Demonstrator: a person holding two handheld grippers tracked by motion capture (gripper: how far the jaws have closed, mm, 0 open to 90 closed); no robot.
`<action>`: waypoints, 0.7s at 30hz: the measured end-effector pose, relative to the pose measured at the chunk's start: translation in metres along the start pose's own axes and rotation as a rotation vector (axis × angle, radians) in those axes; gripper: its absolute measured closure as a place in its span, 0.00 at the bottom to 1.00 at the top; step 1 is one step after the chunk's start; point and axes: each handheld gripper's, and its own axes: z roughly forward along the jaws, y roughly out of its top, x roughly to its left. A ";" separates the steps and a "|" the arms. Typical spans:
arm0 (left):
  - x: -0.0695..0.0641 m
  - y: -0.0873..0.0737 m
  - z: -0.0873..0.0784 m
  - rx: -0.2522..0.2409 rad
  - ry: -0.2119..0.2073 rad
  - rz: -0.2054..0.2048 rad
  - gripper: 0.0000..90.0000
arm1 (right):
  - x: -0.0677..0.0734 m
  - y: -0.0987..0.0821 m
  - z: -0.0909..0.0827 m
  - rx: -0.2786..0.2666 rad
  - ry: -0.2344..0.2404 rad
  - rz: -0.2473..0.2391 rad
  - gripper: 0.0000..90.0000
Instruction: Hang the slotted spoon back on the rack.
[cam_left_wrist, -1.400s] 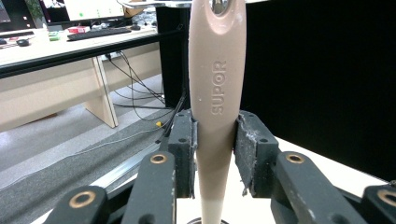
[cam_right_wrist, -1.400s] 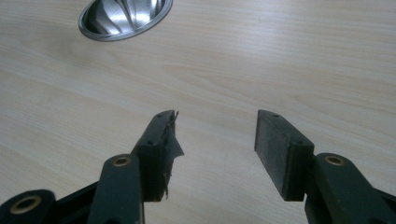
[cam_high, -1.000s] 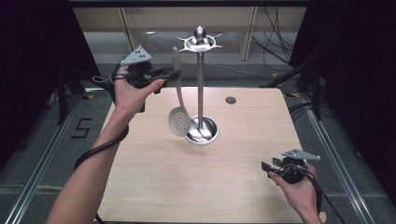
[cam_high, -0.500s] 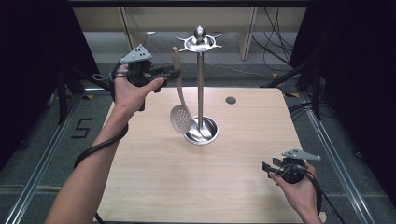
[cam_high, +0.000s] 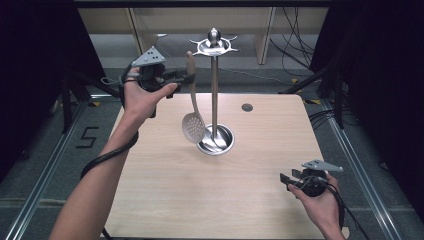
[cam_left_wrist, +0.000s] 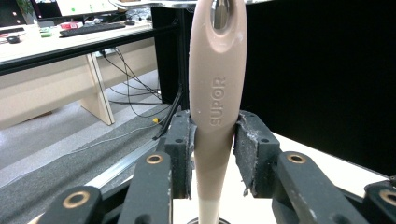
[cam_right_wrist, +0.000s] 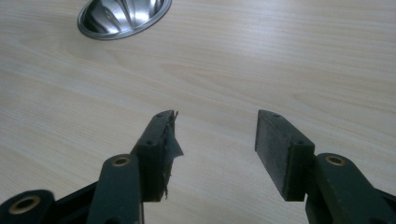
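The wooden table (cam_high: 165, 200) carries a steel rack (cam_high: 214, 90), its pole rising from a round base at the centre to a hooked crown. A beige-handled skimmer (cam_high: 191, 100) hangs tilted in the air just left of the pole, its perforated bowl above the base. The left gripper (cam_high: 186, 77), raised at the far left, grasps the skimmer's handle between its 2 pads (cam_left_wrist: 180, 154). The right gripper (cam_high: 284, 181) rests at the near right, jaws released, nothing between them.
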 end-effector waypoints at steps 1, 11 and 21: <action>0.000 0.000 0.000 0.000 -0.001 0.001 0.75 | 0.000 0.000 0.000 0.001 0.002 0.003 0.54; -0.001 -0.001 0.001 -0.019 0.001 -0.005 0.74 | 0.000 0.000 0.000 0.003 -0.001 -0.004 0.54; -0.005 -0.002 -0.005 -0.050 0.035 -0.014 0.62 | 0.003 -0.001 0.000 0.011 0.013 0.042 0.53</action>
